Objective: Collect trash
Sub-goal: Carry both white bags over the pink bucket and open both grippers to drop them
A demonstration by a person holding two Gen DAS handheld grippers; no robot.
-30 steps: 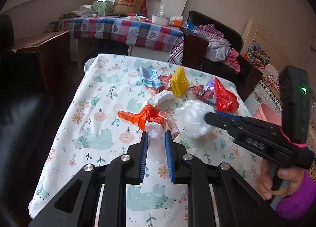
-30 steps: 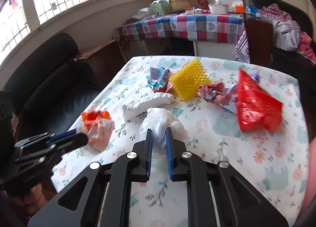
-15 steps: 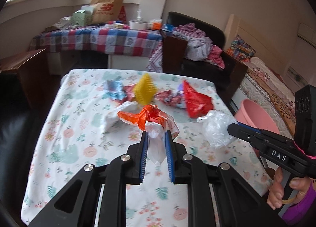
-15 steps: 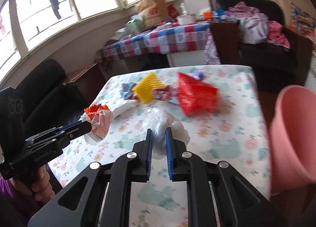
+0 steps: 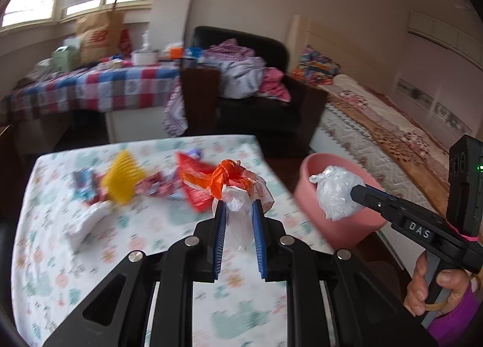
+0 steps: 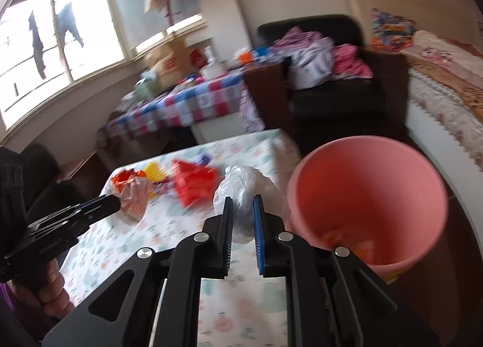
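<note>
Left wrist view: a knotted orange-and-white bag (image 5: pixel 238 187) stands upright between the left gripper's (image 5: pixel 238 211) blue pads, clamped, its orange knot pointing up and away from the tips, above the floral tablecloth (image 5: pixel 90 256). To its right, the right gripper (image 6: pixel 243 211) pinches a crumpled clear bag (image 6: pixel 246 187), a rounded bundle with no clear long axis, bulging beyond the tips. Just right of those tips gapes the pink bucket (image 6: pixel 392 172), mouth tilted toward the camera. Left of the tongs, red (image 6: pixel 193 184) and yellow (image 5: pixel 122 178) scraps lie on the cloth.
</note>
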